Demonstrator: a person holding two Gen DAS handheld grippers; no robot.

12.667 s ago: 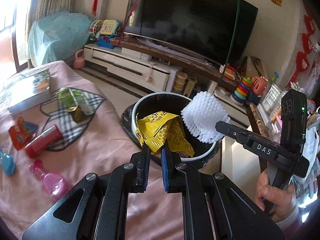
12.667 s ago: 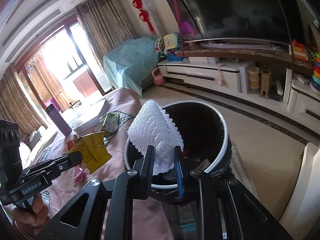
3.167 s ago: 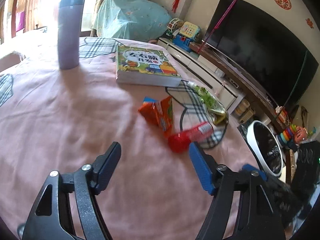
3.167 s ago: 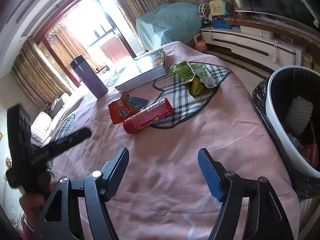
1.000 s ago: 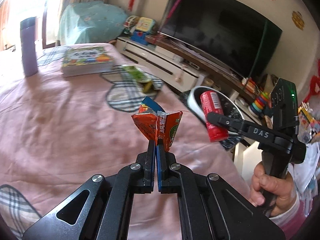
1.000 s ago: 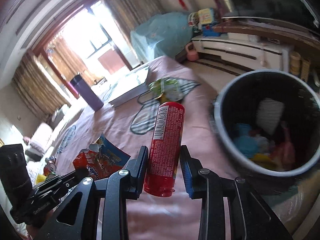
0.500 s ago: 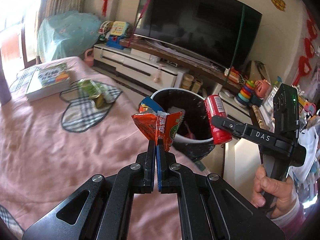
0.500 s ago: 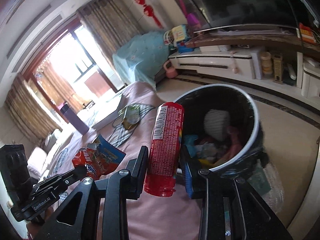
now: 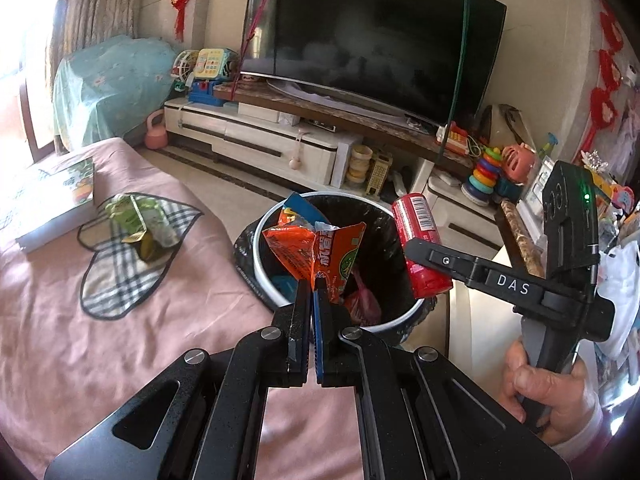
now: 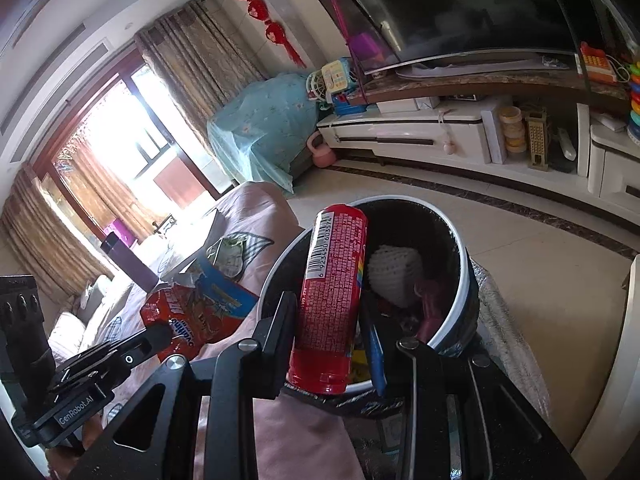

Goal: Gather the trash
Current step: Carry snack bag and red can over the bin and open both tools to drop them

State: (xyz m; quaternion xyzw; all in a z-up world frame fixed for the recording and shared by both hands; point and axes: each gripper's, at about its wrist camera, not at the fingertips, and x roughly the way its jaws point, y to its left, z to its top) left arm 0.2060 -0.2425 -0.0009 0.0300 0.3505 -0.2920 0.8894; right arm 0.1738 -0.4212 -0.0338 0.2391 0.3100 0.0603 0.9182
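Observation:
My left gripper is shut on an orange snack wrapper and holds it over the near rim of the white trash bin. My right gripper is shut on a red tube can, upright above the bin. The can also shows in the left wrist view, at the bin's right rim. The bin holds white foam netting and other trash. A green wrapper lies on the plaid heart patch of the pink cover.
A book lies at the pink surface's far left. The TV stand and the TV are beyond the bin, with toys to the right. A purple bottle stands far back.
Both grippers have moved closer over the bin with their loads; the bin now sits directly under the wrapper and the can. Both grips are unchanged.

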